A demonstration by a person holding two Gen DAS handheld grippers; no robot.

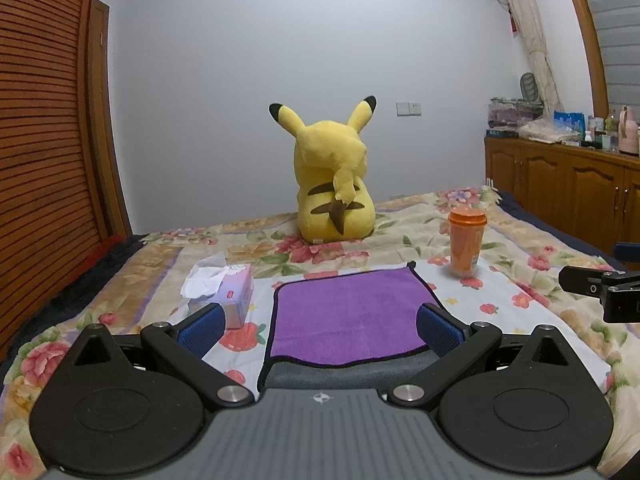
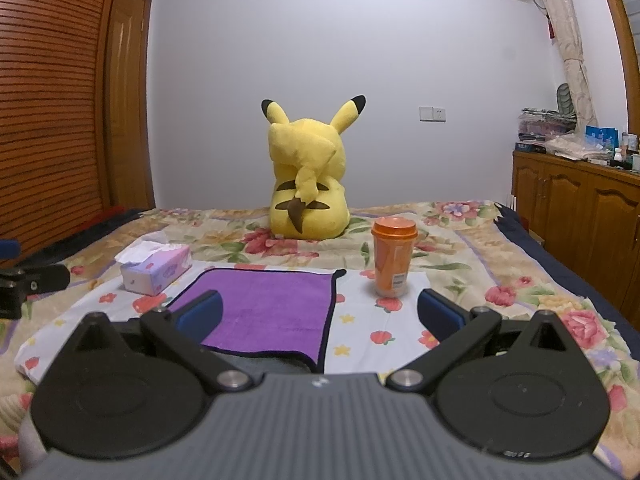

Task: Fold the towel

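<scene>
A purple towel (image 1: 348, 312) with a dark border lies flat on the floral bedspread, its purple layer folded over a grey layer that shows along the near edge. It also shows in the right wrist view (image 2: 272, 308). My left gripper (image 1: 320, 328) is open and empty, held just above the towel's near edge, its blue-padded fingers either side of the towel. My right gripper (image 2: 320, 316) is open and empty, over the towel's near right corner. Part of the right gripper shows at the right edge of the left wrist view (image 1: 600, 288).
A tissue box (image 1: 224, 292) sits left of the towel. An orange lidded cup (image 1: 466, 240) stands at its far right corner. A yellow plush toy (image 1: 336, 184) sits behind. A wooden wardrobe (image 1: 44, 140) is left and a wooden cabinet (image 1: 568, 192) right.
</scene>
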